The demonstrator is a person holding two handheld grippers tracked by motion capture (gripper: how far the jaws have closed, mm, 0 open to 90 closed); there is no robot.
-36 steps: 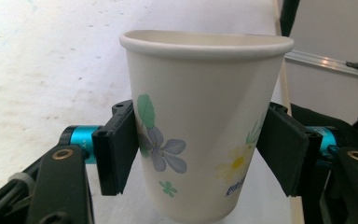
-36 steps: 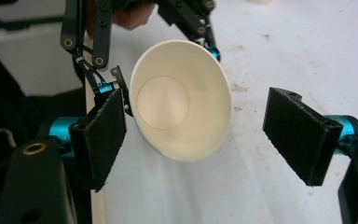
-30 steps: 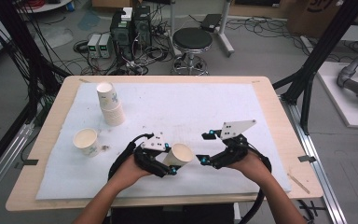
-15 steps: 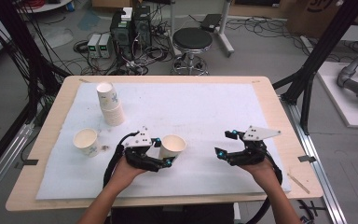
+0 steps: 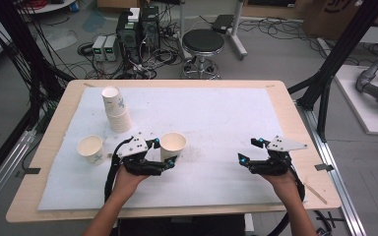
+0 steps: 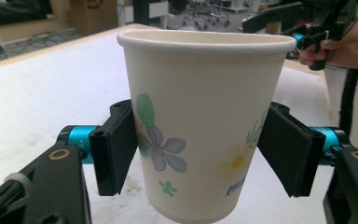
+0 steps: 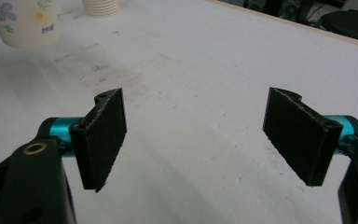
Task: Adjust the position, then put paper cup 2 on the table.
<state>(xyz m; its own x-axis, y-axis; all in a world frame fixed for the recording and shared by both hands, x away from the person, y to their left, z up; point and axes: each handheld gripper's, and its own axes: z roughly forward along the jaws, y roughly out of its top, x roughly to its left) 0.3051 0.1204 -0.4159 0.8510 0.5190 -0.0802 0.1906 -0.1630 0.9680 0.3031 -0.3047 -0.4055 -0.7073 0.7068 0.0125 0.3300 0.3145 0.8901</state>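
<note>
The paper cup (image 6: 200, 126) is standing upright on the white mat (image 5: 216, 118), left of the mat's centre and toward the near edge. It is a cream-coloured tapered cup with a rolled rim, and its wall is carrying printed flowers: a blue-grey one, a yellow one, green leaves and small blue lettering near the base. In the high view its mouth is facing up and its inside is looking empty.

The left gripper (image 6: 200, 154) is sitting around the lower half of the cup, one pad (image 6: 116, 149) on each side of the wall. Its jaws have just been opening. The pads are lying against or just beside the wall; the wall is showing no dent, and whether they are pressing on it cannot be told.

The right gripper (image 5: 250, 150) is hovering over bare mat on the right side, well apart from the cup. Its jaws are standing wide apart with nothing between them.

A single cup (image 5: 90, 148) is standing near the left edge of the mat, and a stack of cups (image 5: 116, 109) is standing behind it.
</note>
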